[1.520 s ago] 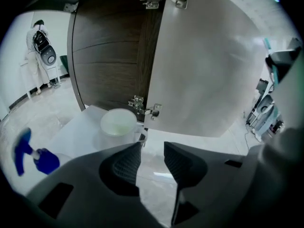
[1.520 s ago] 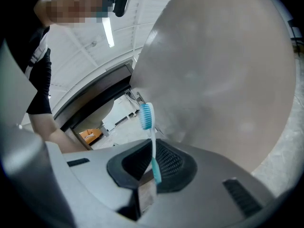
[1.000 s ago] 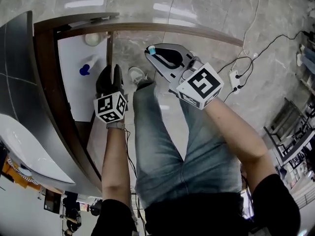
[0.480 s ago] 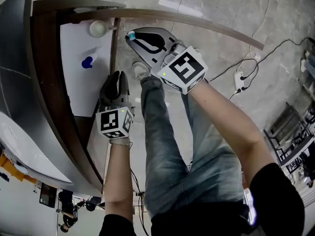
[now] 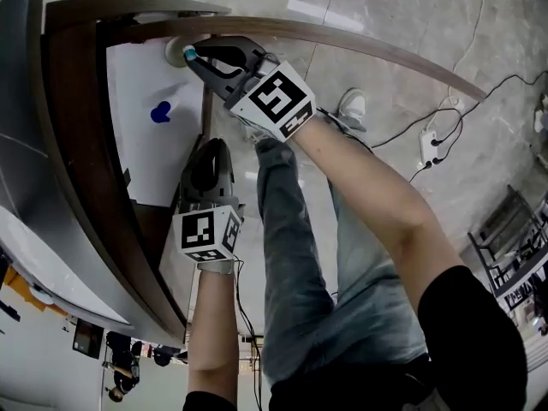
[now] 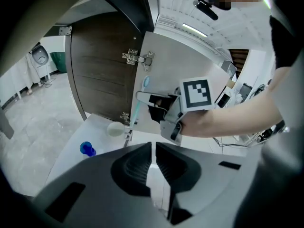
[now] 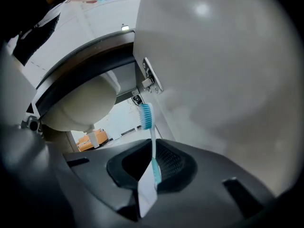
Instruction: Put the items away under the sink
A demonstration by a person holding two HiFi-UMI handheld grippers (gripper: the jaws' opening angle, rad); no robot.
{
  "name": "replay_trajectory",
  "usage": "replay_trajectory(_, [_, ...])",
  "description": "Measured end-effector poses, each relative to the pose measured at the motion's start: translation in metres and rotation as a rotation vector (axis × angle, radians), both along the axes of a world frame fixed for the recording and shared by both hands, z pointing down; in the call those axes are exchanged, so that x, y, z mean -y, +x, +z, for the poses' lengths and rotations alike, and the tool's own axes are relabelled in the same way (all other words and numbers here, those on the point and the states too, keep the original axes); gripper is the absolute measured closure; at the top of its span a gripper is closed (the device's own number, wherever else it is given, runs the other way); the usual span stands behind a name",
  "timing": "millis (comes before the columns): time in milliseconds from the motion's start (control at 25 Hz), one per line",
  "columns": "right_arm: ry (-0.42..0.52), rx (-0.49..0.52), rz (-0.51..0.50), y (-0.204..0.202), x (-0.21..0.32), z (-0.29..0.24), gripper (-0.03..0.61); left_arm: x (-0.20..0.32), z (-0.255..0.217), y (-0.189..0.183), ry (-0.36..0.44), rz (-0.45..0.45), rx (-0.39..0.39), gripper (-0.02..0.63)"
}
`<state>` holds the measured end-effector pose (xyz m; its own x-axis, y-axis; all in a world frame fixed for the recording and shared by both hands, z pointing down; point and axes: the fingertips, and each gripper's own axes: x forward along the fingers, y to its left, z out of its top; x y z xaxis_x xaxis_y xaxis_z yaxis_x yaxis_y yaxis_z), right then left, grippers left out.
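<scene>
Grey marble floor (image 5: 385, 41), open dark-wood under-sink cabinet (image 5: 81, 135). Right gripper (image 5: 195, 56) clenched on the white-and-teal plastic toothbrush (image 7: 153, 146), whose bristles lead. Round cream cup (image 5: 177, 52) sits just beyond its tips. Left gripper (image 6: 153, 148) has just been closing, now a slit, nothing between. Risks: the brush head could topple the cup, or the thin handle could pivot in the grip.

Bright overhead light glares off the floor (image 5: 402, 50); fisheye edges bend and darken.
</scene>
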<state>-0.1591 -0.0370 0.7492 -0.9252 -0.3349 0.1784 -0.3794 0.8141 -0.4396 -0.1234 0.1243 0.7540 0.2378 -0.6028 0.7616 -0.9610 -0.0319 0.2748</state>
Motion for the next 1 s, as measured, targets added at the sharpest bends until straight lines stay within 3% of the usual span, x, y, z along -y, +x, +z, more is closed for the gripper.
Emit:
replay_trajectory(480, [-0.012,-0.074,-0.022,-0.054,0.002,0.067,0.532,-0.011,0.004,-0.005,-0.037,-0.030,-0.025,0.572])
replay_trajectory(1000, [-0.067,-0.250,-0.085,-0.062,-0.011,0.129,0.532,-0.013,0.005,-0.010,-0.048,-0.052,-0.038,0.572])
